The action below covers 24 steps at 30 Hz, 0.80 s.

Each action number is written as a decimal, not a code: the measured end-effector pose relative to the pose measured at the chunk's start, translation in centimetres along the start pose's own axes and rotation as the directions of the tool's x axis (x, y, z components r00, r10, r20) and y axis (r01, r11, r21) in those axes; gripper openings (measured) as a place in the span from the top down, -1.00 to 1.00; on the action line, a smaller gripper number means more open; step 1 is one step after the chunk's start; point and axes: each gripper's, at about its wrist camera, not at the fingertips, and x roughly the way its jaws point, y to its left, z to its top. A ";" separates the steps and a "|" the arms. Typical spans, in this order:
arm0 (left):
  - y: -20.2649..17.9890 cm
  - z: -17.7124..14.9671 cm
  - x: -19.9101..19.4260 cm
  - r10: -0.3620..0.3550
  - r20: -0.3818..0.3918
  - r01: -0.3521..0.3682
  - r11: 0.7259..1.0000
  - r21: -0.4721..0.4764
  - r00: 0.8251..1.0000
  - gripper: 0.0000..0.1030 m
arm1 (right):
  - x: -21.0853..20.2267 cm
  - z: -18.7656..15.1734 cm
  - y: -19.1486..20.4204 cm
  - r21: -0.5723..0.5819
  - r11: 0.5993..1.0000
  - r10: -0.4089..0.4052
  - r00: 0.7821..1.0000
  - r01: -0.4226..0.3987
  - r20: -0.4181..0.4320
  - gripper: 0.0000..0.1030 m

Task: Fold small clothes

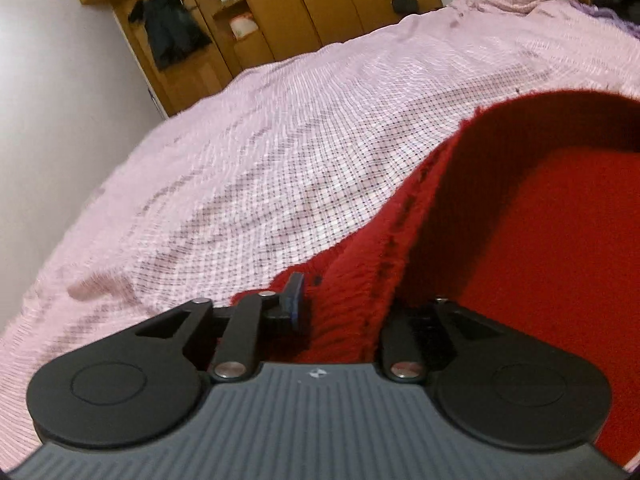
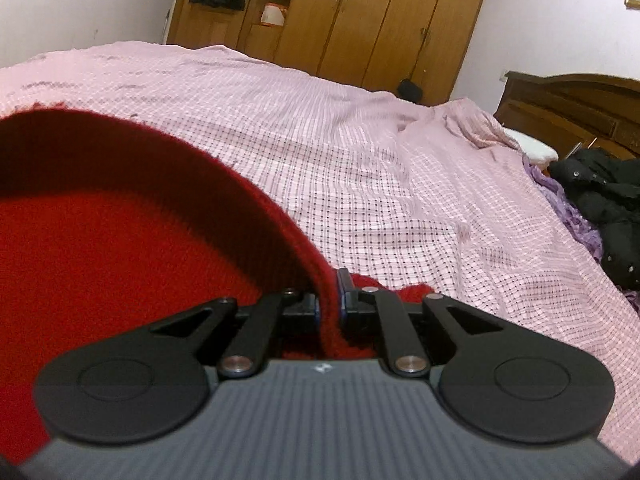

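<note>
Right gripper (image 2: 329,298) clamped on the rolled edge of a red knit garment (image 2: 120,240); both pads press the fabric. Left gripper (image 1: 344,300) has the same garment's (image 1: 540,240) edge between its jaws, which stand apart; one blue pad (image 1: 295,294) is clear of the fabric, the other finger is hidden behind the cloth, so the grip reads as released. Garment: deep red, ribbed fuzzy knit, its held edge arching up between the two grippers, the lower layer lying flat on the bed (image 2: 400,160). Bed cover pink check, lightly creased. Beyond it, a wooden wardrobe (image 2: 380,12); open shelves hold small items, too blurred to name. Dark clothing (image 2: 600,200) heaped by the headboard (image 2: 568,96).
</note>
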 end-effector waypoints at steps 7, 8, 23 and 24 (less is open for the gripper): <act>3.9 0.4 -1.8 -0.058 -0.034 0.054 0.990 -0.128 0.998 -0.30 | -2.4 1.0 -2.2 0.082 0.994 0.066 0.998 -0.067 0.020 0.25; 4.7 0.6 -2.0 -0.072 -0.031 0.067 0.987 -0.148 0.997 -0.31 | -2.8 1.1 -2.5 0.097 0.993 0.069 0.997 -0.072 0.031 0.09; 6.7 -1.3 -3.2 -0.027 -0.071 0.013 0.982 -0.187 0.997 -0.39 | -4.1 -0.5 -6.1 0.177 0.984 0.001 1.000 -0.002 0.006 0.05; 6.7 -1.7 -2.8 -0.024 -0.079 0.008 0.981 -0.193 0.997 -0.39 | -3.9 -0.8 -6.0 0.174 0.985 0.007 1.000 -0.005 -0.009 0.05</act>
